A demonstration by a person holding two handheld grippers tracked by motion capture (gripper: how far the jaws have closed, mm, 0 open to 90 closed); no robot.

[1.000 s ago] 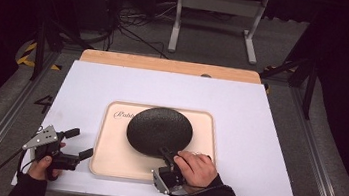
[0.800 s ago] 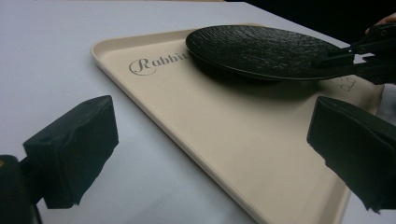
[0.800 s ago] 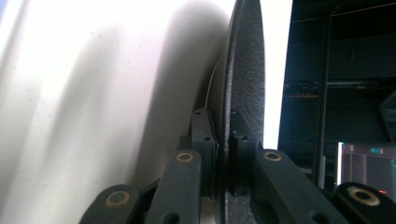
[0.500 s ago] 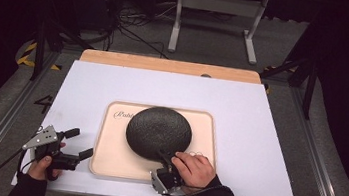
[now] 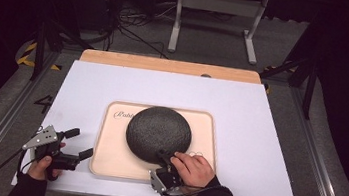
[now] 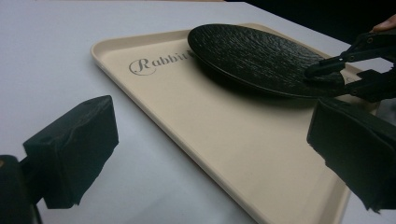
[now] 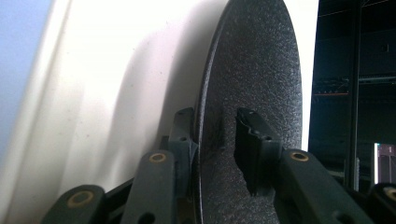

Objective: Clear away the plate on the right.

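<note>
A round black textured plate (image 5: 158, 132) rests on a cream tray (image 5: 104, 165) marked with script lettering. My right gripper (image 5: 163, 156) is at the plate's near rim, one jaw under it and one over it. In the right gripper view the rim (image 7: 210, 93) stands between the jaws; the upper pad (image 7: 250, 144) has lifted off the plate's face. These jaws have just been opening, so my right gripper (image 7: 215, 140) is open around the rim. My left gripper (image 5: 78, 144) rests open at the tray's left edge, nothing between its pads (image 6: 74, 140).
The tray lies on a white tabletop (image 5: 259, 128) with a wooden strip (image 5: 166, 66) along its far edge. A metal stand (image 5: 218, 12) and cables are on the floor beyond. Rails run along both sides of the table.
</note>
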